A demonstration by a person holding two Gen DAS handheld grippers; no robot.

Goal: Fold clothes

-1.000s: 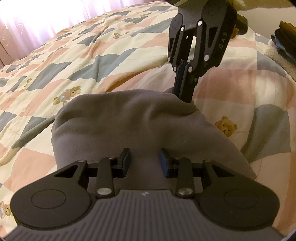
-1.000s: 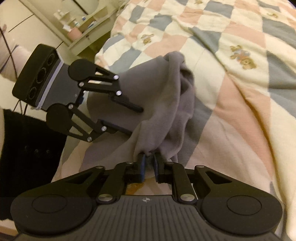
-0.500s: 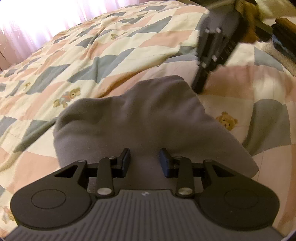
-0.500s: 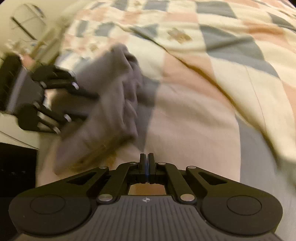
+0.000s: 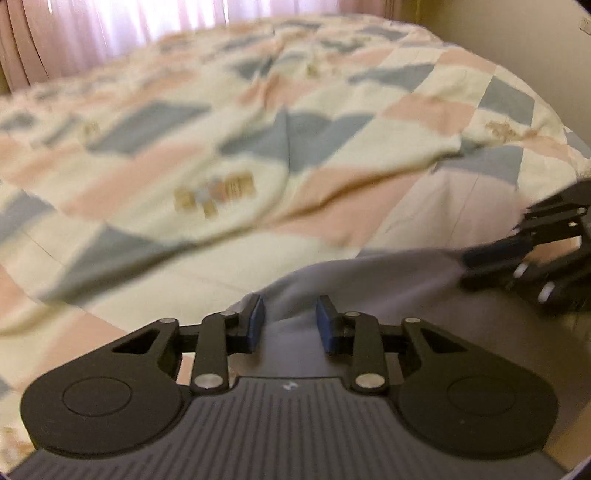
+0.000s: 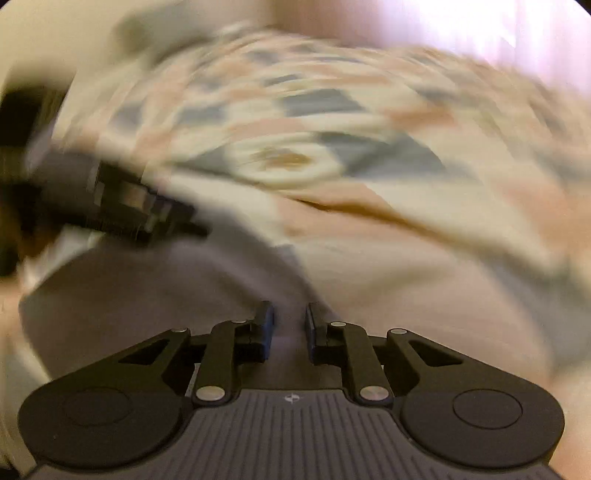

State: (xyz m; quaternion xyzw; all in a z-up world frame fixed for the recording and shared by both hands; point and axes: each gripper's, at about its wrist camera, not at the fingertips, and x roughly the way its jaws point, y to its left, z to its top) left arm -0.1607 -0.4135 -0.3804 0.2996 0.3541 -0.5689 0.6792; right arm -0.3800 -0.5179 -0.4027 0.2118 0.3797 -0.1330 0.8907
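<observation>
A grey garment (image 5: 369,280) lies on the bed, low in the left wrist view, reaching under my left gripper (image 5: 290,325). That gripper is open, its blue pads apart over the cloth's edge with nothing pinched. My right gripper (image 5: 535,254) shows at the right edge, near the garment's far side. In the blurred right wrist view the garment (image 6: 147,288) fills the lower left. My right gripper (image 6: 289,328) is open just above its edge. The left gripper (image 6: 122,206) appears as a dark smear at the left.
A checked quilt (image 5: 221,147) in cream, pink and grey-blue with bear prints covers the bed beyond the garment, also blurred in the right wrist view (image 6: 332,110). Pink curtains (image 5: 110,33) hang behind the bed. A pale wall (image 5: 535,44) stands at the far right.
My right gripper let go of the grey garment, shut briefly, and now stands open at the garment's edge. Both grippers have swung to face across the bed; the left stayed open.
</observation>
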